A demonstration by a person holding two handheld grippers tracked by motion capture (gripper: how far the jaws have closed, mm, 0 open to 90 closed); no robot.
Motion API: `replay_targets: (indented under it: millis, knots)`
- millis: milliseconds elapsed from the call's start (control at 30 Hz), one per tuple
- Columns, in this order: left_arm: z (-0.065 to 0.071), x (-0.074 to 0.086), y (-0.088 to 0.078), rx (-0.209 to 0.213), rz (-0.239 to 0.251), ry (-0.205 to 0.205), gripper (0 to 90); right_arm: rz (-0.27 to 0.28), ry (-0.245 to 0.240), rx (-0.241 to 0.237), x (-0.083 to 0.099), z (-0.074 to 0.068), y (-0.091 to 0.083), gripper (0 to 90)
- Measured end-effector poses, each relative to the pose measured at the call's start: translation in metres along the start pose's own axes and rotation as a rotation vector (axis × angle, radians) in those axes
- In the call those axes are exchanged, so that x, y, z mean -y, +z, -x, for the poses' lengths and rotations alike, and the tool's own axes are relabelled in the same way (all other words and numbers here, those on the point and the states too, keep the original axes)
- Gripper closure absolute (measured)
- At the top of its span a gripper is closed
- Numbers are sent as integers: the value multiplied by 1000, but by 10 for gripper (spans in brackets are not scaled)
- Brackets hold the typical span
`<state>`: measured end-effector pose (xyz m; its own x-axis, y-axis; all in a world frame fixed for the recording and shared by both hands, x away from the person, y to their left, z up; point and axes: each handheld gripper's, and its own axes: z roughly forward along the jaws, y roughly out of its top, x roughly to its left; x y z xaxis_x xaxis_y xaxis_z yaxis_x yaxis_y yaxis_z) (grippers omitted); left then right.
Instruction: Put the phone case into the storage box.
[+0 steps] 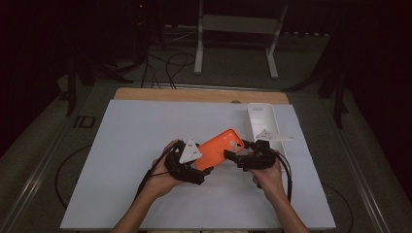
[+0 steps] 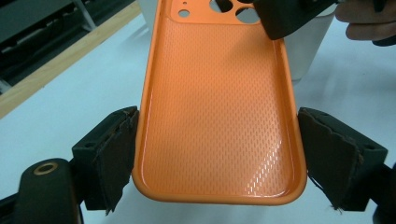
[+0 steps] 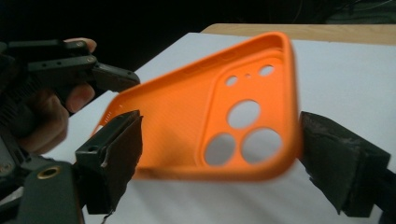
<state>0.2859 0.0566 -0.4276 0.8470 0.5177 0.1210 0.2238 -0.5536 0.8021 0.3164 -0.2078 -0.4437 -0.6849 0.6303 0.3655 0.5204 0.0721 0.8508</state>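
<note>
An orange phone case [image 1: 219, 147] hangs above the white table top between my two grippers, inner side up. My left gripper [image 1: 203, 168] holds its plain end: in the left gripper view both pads [image 2: 116, 149] press on the long edges of the case [image 2: 217, 107]. My right gripper [image 1: 234, 156] is at the camera-hole end. In the right gripper view the case [image 3: 187, 121] is tilted and a little blurred, with one pad [image 3: 119, 149] in front of its near corner and the other against its far edge. The left gripper's hand [image 3: 42, 121] shows behind it.
A white phone case [image 1: 263, 121] lies on the white board [image 1: 136, 141] at the back right, just beyond my right hand. A wooden strip [image 1: 194, 94] runs along the board's far edge. Cables and a white stand [image 1: 199, 53] are on the floor beyond.
</note>
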Motion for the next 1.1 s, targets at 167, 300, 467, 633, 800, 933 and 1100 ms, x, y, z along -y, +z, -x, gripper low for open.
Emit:
replay_targets:
  millis: [167,300,467,633,800,933,1100]
  knots:
    - [4,-3,2,0,18,6,166,-5,24,-41,-4,-3,1,237]
    - [3,-3,2,-2,24,-2,166,-14,49,-64,-5,-3,2,374]
    - [4,0,6,3,9,3,165,-32,64,-57,-5,-7,3,494]
    - [5,3,13,4,-13,7,165,-42,68,-113,-6,-12,6,651]
    - [7,4,16,1,-27,12,164,-56,77,-127,-9,-18,6,752]
    - [9,4,19,-26,-36,18,162,-49,96,-92,-10,-21,7,821]
    - [9,5,21,-49,-44,15,160,-36,90,-53,-10,-25,9,837]
